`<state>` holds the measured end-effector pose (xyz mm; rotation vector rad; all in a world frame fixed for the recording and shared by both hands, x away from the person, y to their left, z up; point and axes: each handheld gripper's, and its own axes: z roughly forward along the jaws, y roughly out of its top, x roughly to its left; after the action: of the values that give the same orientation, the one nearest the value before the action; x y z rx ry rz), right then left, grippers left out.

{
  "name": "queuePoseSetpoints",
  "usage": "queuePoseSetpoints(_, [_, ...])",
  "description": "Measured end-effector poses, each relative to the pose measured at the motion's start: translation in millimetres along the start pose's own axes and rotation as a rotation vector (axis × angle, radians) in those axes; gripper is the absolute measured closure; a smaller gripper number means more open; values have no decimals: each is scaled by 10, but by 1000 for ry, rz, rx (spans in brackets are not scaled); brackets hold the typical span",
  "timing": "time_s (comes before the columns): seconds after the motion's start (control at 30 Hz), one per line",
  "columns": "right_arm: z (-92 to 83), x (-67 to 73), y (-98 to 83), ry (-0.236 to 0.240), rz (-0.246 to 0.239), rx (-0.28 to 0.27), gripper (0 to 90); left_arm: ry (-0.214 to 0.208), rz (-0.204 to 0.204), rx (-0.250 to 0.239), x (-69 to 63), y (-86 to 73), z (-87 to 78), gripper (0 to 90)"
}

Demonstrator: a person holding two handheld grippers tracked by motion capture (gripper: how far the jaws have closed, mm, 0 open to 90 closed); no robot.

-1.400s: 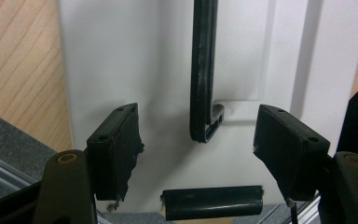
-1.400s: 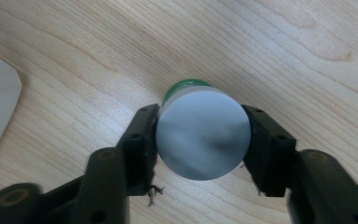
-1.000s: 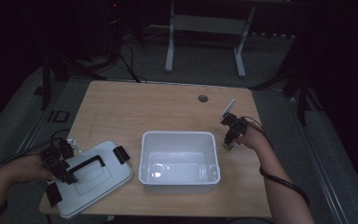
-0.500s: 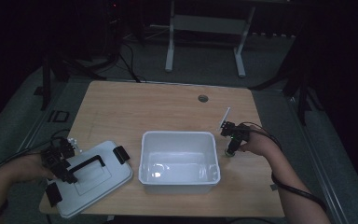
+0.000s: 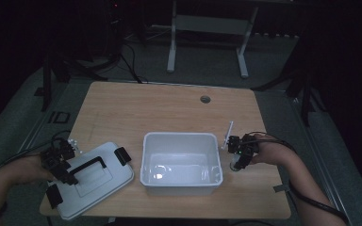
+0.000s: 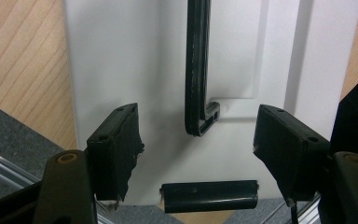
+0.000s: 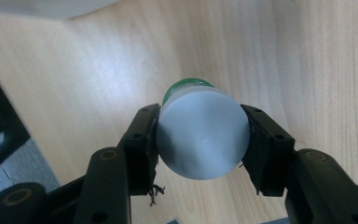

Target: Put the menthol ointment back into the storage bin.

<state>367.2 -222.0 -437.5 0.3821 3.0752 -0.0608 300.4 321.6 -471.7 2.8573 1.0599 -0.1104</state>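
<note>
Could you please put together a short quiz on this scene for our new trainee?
1. True or false: the white bin has its lid on.
2. What does the right tool grip: A) a bottle with a white cap, B) the lid's handle, C) nothing?
3. Fill in: the left tool is open over the lid's black ____.

Key: 1 false, the lid lies on the table beside the bin; 2 A; 3 handle.

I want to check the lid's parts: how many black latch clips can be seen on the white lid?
3. On the white lid, one black clip sits at the edge nearest the bin, one at the front-left edge, one shows between the left gripper's open jaws. More may be hidden.
</note>
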Motion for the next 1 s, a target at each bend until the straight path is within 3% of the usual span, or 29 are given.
queuePoseSetpoints(0.07, [-30, 37, -16, 17, -22, 0, 500, 0, 1, 4, 3, 7, 6, 313])
queuePoseSetpoints(0.4, [-306, 221, -11, -4, -117, -15, 500, 5, 3, 4, -6, 17, 1, 312])
queuePoseSetpoints(1.0, [-970, 383, 129, -47, -160, -47, 500, 14, 13, 13, -27, 28, -45, 313])
